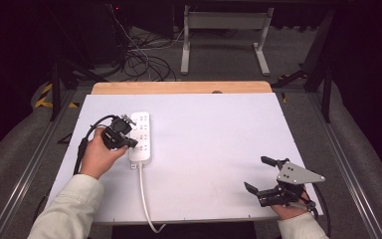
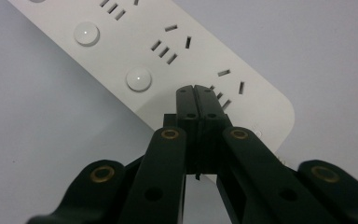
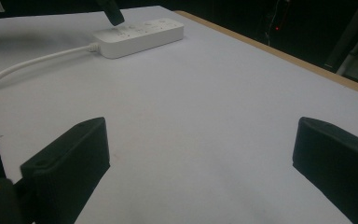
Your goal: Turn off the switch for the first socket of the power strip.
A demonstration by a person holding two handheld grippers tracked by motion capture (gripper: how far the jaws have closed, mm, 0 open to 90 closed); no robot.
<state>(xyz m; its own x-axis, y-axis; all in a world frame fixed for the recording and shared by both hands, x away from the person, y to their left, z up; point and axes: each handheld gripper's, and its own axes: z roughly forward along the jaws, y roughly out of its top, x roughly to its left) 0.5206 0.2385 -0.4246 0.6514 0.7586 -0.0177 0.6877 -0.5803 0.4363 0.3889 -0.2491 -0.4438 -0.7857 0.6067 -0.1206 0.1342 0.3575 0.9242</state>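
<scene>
The left tongs, pressed fully together and holding nothing, form one blunt tip on the power strip at the tabletop's left, likely to press a switch, while the right tongs rest wide open and empty near right.

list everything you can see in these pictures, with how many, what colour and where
power strip: one, white, left part of the table, round buttons beside its sockets
cord: one, white, runs from the strip's near end off the table's near edge
table: one, white top with a wooden far edge
cables: several, dark, on the floor behind the table
frame: one, pale grey, on the floor beyond the table
left tool: one, black, jaws shut, tips over the strip's end socket
right tool: one, black with grey plate, jaws open, near right corner
</scene>
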